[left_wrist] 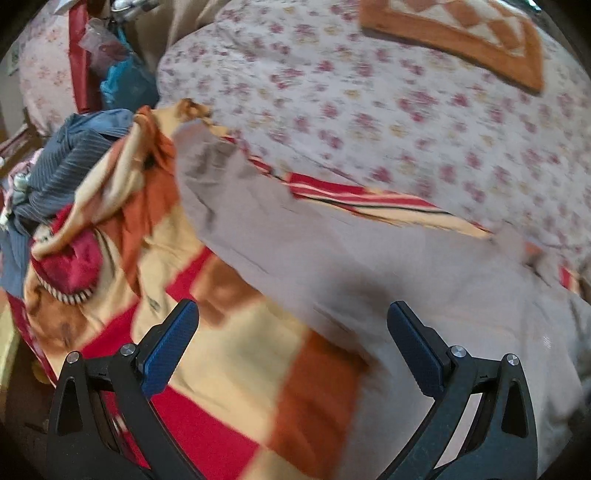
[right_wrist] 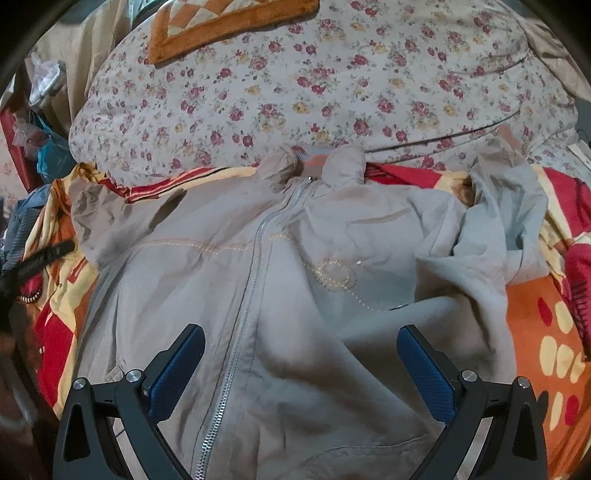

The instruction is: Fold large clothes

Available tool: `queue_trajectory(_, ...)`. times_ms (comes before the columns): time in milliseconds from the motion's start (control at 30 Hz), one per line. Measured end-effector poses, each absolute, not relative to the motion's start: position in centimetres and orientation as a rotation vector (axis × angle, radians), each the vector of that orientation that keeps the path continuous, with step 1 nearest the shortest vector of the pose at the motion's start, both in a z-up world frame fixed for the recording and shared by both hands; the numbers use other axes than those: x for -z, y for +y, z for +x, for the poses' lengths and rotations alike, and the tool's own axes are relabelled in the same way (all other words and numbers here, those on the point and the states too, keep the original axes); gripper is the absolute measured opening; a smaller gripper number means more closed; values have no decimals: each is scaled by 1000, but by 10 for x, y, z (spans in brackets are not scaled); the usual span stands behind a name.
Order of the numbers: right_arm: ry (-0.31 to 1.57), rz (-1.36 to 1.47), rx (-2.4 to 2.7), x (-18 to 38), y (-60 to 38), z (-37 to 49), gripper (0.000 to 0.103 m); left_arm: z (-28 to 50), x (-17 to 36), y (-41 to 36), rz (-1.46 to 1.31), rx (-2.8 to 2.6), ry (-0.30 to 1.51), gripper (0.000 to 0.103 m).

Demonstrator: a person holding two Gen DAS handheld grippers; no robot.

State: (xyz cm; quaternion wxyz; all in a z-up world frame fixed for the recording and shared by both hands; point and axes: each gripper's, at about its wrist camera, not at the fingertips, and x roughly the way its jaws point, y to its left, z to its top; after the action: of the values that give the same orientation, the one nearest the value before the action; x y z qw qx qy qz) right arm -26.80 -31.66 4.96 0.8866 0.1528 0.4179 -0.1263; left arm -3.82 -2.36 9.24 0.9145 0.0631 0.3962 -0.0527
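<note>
A beige zip-up jacket [right_wrist: 295, 266] lies face up on a red, orange and cream blanket [right_wrist: 546, 332], collar at the far side, zipper closed down the middle. Its left sleeve [right_wrist: 96, 218] spreads out flat; its right sleeve [right_wrist: 506, 221] is bunched and folded over. My right gripper [right_wrist: 301, 350] is open and empty above the jacket's lower front. In the left wrist view the jacket [left_wrist: 369, 266] fills the right side. My left gripper [left_wrist: 291, 332] is open and empty above the jacket's left edge and the blanket [left_wrist: 229, 369].
A floral quilt [right_wrist: 332, 85] lies beyond the jacket, with an orange patterned mat [right_wrist: 221, 26] on it. A pile of other clothes, including a blue striped garment [left_wrist: 62, 158], sits at the left. Bags and clutter [left_wrist: 118, 70] stand at the far left.
</note>
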Motion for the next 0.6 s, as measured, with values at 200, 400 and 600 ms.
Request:
queue_trajectory(200, 895, 310, 240, -43, -315, -264, 103, 30, -90, 14, 15, 32, 848, 102)
queue_trajectory(400, 907, 315, 213, -41, -315, -261, 103, 89, -90, 36, -42, -78, 815, 102)
queue_trajectory(600, 926, 322, 188, -38, -316, -258, 103, 143, -75, 57, -42, -179, 785, 102)
